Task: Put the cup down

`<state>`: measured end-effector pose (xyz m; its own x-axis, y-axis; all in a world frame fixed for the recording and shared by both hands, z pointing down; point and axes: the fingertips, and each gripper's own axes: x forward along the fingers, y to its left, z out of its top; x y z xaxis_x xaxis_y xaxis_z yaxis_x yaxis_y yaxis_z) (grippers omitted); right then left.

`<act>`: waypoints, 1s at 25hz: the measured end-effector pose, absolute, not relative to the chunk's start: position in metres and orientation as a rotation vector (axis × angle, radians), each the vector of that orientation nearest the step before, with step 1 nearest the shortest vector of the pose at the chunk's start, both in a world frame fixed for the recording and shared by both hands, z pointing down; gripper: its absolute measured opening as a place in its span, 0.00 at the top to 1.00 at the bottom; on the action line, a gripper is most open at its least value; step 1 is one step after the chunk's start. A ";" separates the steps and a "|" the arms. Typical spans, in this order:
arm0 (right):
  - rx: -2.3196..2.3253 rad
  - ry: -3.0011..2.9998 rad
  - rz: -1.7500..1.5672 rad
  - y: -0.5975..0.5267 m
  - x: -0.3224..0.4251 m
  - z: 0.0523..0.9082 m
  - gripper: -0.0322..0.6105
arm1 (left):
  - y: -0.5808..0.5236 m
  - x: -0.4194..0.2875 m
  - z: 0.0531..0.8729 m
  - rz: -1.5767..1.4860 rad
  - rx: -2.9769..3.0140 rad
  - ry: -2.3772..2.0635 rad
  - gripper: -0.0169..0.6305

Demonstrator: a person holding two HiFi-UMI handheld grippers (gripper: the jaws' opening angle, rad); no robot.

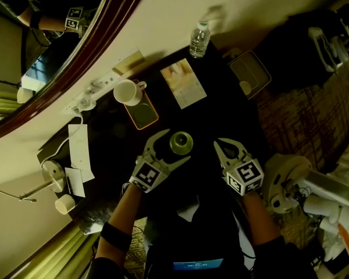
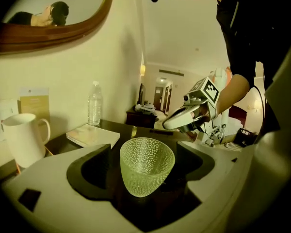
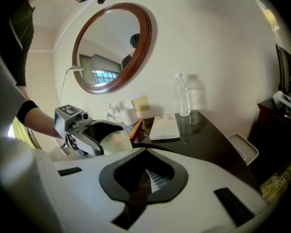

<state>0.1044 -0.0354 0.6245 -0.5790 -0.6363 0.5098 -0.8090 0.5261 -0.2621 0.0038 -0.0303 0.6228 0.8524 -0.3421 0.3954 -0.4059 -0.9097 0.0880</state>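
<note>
The cup [image 2: 146, 165] stands upright on the dark surface [image 1: 221, 97], between the wide-open jaws of the left claw [image 1: 174, 146], which do not press it. The right claw [image 1: 225, 147] is closed and empty. The putting down seems done; only drawing the left claw away remains.

Left tool [image 1: 175, 145] jaws apart; right tool [image 1: 228, 147] jaws together.
</note>
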 end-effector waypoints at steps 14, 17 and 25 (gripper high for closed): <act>1.160 -2.418 0.676 -0.031 0.116 0.582 0.94 | -0.005 -0.019 0.527 0.481 2.716 -0.792 0.56; 1.142 -2.434 0.666 -0.035 0.117 0.573 0.94 | -0.003 -0.027 0.513 0.458 2.694 -0.860 0.74; 1.105 -2.460 0.643 -0.045 0.111 0.559 0.94 | -0.002 -0.061 0.505 0.501 2.539 -1.111 0.97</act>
